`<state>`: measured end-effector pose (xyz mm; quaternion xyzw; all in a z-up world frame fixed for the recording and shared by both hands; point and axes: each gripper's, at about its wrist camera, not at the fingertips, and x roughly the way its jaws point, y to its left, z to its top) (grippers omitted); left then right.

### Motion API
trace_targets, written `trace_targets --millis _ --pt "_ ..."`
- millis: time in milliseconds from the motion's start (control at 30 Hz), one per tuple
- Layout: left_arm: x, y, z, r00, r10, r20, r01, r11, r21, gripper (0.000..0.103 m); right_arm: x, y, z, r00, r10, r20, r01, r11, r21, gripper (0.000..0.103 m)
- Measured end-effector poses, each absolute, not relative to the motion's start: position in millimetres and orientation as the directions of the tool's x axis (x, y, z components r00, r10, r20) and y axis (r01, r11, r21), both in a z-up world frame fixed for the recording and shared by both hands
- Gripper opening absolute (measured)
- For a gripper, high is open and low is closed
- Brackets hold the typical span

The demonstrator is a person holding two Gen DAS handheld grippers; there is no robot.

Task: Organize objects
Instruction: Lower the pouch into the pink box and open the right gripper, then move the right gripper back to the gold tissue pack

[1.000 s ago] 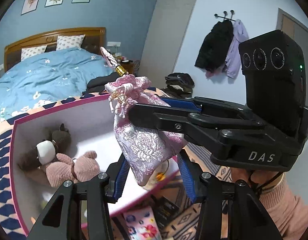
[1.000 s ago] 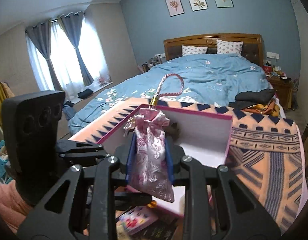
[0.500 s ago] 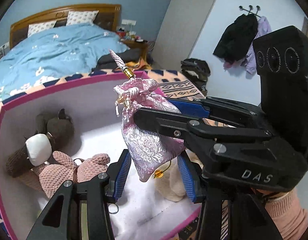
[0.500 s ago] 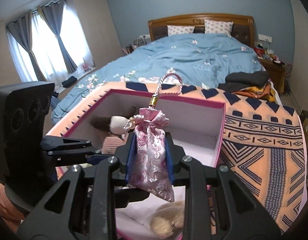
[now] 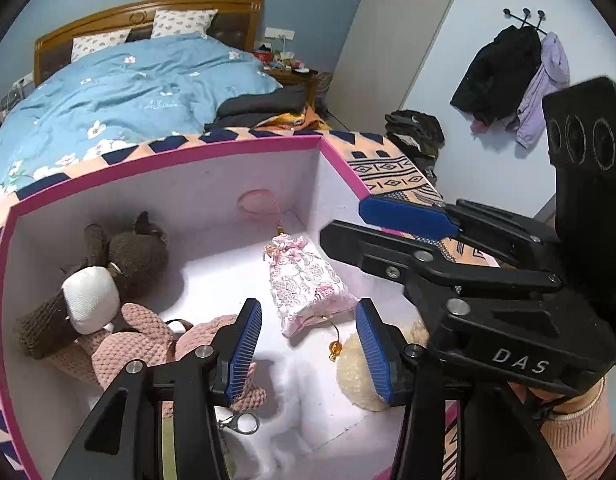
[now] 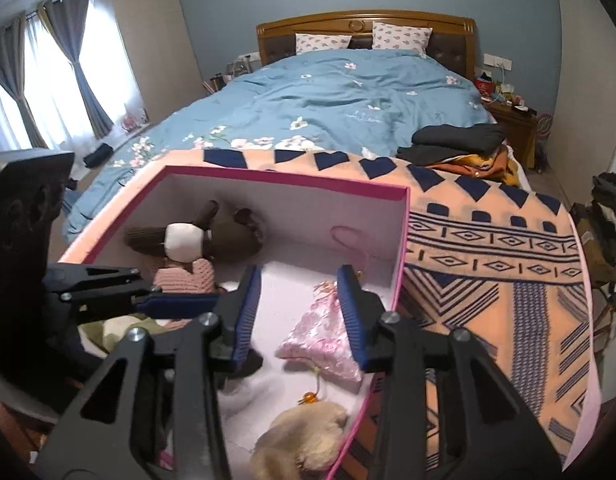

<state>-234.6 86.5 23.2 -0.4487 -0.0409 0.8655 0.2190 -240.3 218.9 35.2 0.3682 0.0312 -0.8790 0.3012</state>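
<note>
The right gripper (image 6: 299, 312) has just been opening; its jaws stand apart with nothing pinched. The pouch (image 6: 326, 332) sits low between them, near the right pad and lying loose on the floor of the box (image 6: 291, 178), close to its right wall, with its cord loop against the back wall. The left gripper (image 5: 308, 344) also stands apart and empty, above the pouch's near end. This looks like the release step, with the pouch delivered beside the brown toy (image 5: 127, 252) and pink toy (image 5: 131, 344). Next, both grippers likely need to lift clear of the box without catching the beaded tassel (image 6: 308, 398), then go for another loose object.
</note>
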Motion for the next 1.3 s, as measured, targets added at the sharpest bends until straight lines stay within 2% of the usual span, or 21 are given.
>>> trace_targets --millis 200,267,333,533,667,867,967,1167,1300 --pt "-199 79 40 -0.579 0.42 -0.699 -0.373 -0.899 -0.232 0.06 -215 229 45 -0.548 -0.571 -0.611 0.58 -0.786 0.214 0.043" --pt "-186 76 46 -0.601 0.43 -0.673 -0.382 -0.895 -0.231 0.064 -201 232 52 -0.552 -0.595 -0.584 0.599 -0.77 0.218 0.05" --pt "-168 72 54 -0.627 0.436 -0.645 -0.393 -0.893 -0.221 0.064 -185 236 59 -0.556 -0.62 -0.553 0.619 -0.753 0.222 0.055" --pt "-117 61 64 -0.668 0.452 -0.592 -0.419 -0.885 -0.202 0.065 -136 251 69 -0.538 -0.693 -0.48 0.671 -0.697 0.252 0.058" --pt "-90 55 55 -0.654 0.47 -0.593 -0.445 -0.873 -0.2 0.065 -104 259 64 -0.51 -0.724 -0.465 0.7 -0.663 0.264 0.062" --pt "-58 53 16 -0.612 0.437 -0.659 -0.43 -0.883 -0.187 0.065 -76 261 31 -0.461 -0.711 -0.531 0.7 -0.659 0.275 0.062" --pt "-48 55 -12 -0.549 0.456 -0.701 -0.426 -0.874 -0.234 0.065 -75 261 9 -0.43 -0.705 -0.564 0.678 -0.664 0.314 0.062" --pt "-31 74 -49 -0.475 0.439 -0.763 -0.435 -0.87 -0.231 0.065 -70 259 -33 -0.347 -0.702 -0.622 0.639 -0.662 0.39 0.062" --pt "-16 80 -61 -0.46 0.433 -0.776 -0.434 -0.871 -0.229 0.065 -56 254 -54 -0.292 -0.699 -0.652 0.639 -0.651 0.411 0.062"
